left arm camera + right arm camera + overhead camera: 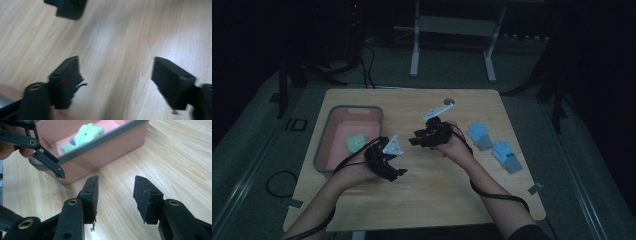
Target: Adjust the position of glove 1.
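A pink bin [323, 145] with a grey rim stands at the table's left, with a pale green soft toy [356, 143] lying in it. My left gripper [398, 171] hovers just right of the bin over bare wood; in the left gripper view its jaws [116, 68] stand open with nothing between them. My right gripper [415, 140] is at mid-table and points toward the bin. Its jaws [116, 188] are open and empty, short of the bin [100, 152] and the green toy [85, 133]. The left gripper [47, 161] juts in beside the bin's wall.
Two blue gloves [479, 134] [507, 156] lie on the table's right side. The wooden table [432, 200] has bare room along its near edge. A frame on white legs [414, 55] stands on the floor beyond the far edge.
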